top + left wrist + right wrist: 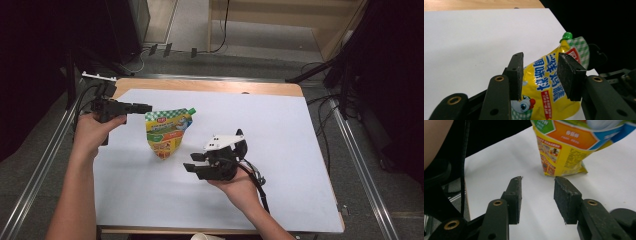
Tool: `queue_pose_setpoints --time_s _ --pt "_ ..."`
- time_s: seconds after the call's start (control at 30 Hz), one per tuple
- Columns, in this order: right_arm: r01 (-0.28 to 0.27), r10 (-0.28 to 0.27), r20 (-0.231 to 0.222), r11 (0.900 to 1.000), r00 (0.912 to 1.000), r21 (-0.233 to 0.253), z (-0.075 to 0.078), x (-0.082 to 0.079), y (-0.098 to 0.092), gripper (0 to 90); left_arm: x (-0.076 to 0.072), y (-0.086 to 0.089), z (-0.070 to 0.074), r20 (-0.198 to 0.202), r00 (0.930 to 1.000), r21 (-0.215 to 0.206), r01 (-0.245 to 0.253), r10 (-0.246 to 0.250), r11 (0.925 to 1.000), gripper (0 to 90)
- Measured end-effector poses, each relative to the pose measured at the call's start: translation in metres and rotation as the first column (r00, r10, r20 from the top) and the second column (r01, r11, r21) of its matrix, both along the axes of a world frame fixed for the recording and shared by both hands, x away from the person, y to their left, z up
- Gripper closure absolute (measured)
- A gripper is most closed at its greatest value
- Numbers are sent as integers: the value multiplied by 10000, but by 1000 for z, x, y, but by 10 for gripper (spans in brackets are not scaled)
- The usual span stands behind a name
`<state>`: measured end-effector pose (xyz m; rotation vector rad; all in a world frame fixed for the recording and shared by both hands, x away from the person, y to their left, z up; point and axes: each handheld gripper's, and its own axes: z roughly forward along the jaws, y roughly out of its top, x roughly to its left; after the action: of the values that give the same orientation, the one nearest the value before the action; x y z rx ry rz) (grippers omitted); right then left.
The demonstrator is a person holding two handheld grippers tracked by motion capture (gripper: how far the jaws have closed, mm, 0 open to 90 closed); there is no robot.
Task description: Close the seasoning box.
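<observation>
Pouch [167,131] lying flat on the white sheet [280,130], between both grippers.
Left gripper [145,107] sits by its top edge, right gripper [192,167] near its bottom, both with jaws apart, holding nothing.

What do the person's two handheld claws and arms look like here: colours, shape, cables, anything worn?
Both are black two-jaw tools. The right claw carries a white three-cornered top plate and trails a black cable; the left claw shows none. Jaws have flat dark pads and brass-coloured pivot rivets. Forearms are bare, without sleeves.
</observation>
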<state>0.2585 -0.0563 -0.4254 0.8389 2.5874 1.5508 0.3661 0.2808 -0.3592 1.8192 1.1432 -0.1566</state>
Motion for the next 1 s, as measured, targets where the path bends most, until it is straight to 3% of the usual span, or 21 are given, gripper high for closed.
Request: queue_pose_setpoints --time_s 0.4,0.63,0.8,1.0 --pt "368 -362 -216 9990 9991 257 19 11 -28 620 5 -1 -14 -161 9999 149 27 -24 9999 518" --pt "491 -491 -83 9988 9988 46 27 17 -42 643 6 -3 -16 -176 9998 195 84 -80 9998 512" --pt "772 -773 52 9968 9970 189 34 21 -57 710 6 -3 -18 -181 9997 176 -146 149 9997 492" --pt "1125 -1126 17 9934 9936 199 40 26 -74 823 5 -6 -18 -94 9999 240 -87 89 9997 478"
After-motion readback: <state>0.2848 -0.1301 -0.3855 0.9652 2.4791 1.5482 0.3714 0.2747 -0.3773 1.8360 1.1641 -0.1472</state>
